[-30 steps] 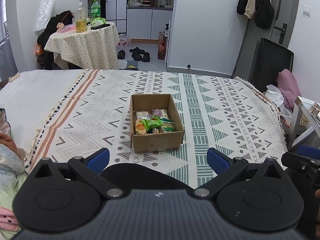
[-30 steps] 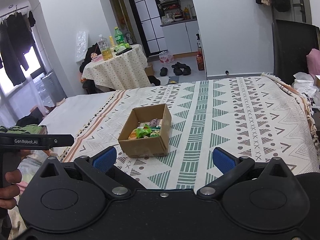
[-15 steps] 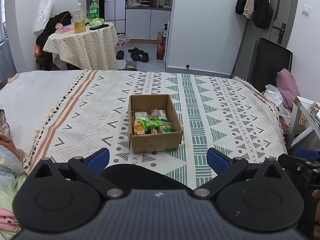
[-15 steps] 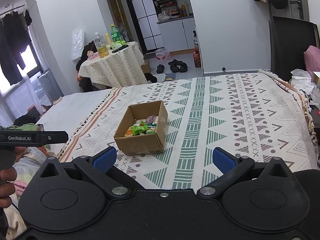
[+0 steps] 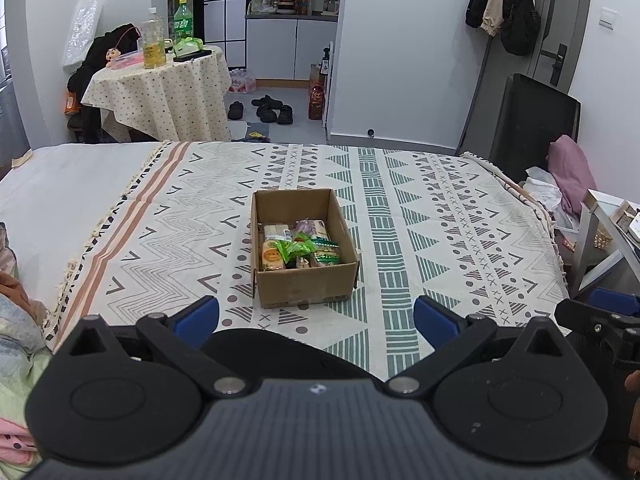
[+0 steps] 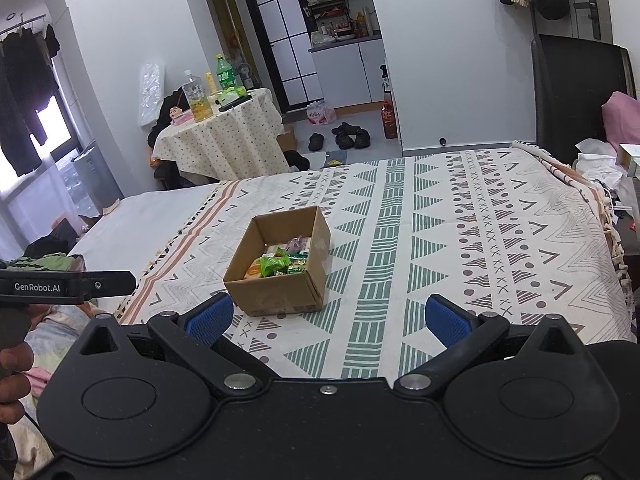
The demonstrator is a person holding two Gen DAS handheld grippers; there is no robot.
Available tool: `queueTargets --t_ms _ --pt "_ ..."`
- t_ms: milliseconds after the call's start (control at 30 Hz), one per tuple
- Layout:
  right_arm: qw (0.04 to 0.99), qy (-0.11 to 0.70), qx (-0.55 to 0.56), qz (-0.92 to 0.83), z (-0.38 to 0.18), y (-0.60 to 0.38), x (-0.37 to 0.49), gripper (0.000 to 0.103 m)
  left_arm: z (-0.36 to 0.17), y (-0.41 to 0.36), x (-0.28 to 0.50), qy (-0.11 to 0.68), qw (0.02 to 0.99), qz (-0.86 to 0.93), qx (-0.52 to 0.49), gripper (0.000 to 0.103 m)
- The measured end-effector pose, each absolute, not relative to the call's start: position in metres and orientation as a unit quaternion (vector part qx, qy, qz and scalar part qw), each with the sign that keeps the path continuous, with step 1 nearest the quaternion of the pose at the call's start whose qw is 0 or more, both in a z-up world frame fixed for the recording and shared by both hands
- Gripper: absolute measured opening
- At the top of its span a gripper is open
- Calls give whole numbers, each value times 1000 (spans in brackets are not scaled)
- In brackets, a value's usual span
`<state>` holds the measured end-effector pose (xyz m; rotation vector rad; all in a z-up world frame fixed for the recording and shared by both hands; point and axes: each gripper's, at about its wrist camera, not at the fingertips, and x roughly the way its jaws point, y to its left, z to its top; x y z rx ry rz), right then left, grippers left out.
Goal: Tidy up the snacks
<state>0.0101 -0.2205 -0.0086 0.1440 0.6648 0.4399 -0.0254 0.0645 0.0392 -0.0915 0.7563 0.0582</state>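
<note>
Left gripper (image 5: 316,314): blue-padded jaws spread wide, nothing between them. The open brown cardboard box (image 5: 306,286) sat ahead of the jaws and apart from them, roughly centred on the gap, on the patterned cream-and-green bedspread (image 5: 440,240). No packet was seen on the bedspread outside the box.

Inside the box, left to right: a tall pale wafer packet with an orange label (image 5: 272,250) against the left wall; a crinkled bright green foil wrapper (image 5: 296,249) in the middle, lying on top; a small purplish wrapper (image 5: 304,226) behind it; flat green-and-white packets (image 5: 327,250) toward the right wall.

Judgement on handling: the snacks looked light and thin. The foil wrappers should crush and slip, so a soft pinch across a packet's narrow width or a sealed end seems best. The wafer packet is probably brittle. The box is stiff enough to take by a wall.

Right gripper (image 6: 326,318): jaws likewise released and empty. From this view the box lay ahead and left of the gap's centre, its near left corner closest to the left pad, not touching.

Snacks in the box, both grippers clear: fits sorting finished, or items about to be lifted out.
</note>
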Motion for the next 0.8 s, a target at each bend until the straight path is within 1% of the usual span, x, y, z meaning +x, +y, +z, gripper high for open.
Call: queueTargets --t_ms 800 --pt "921 320 71 210 -7 -222 11 103 40 64 -25 369 928 27 -46 103"
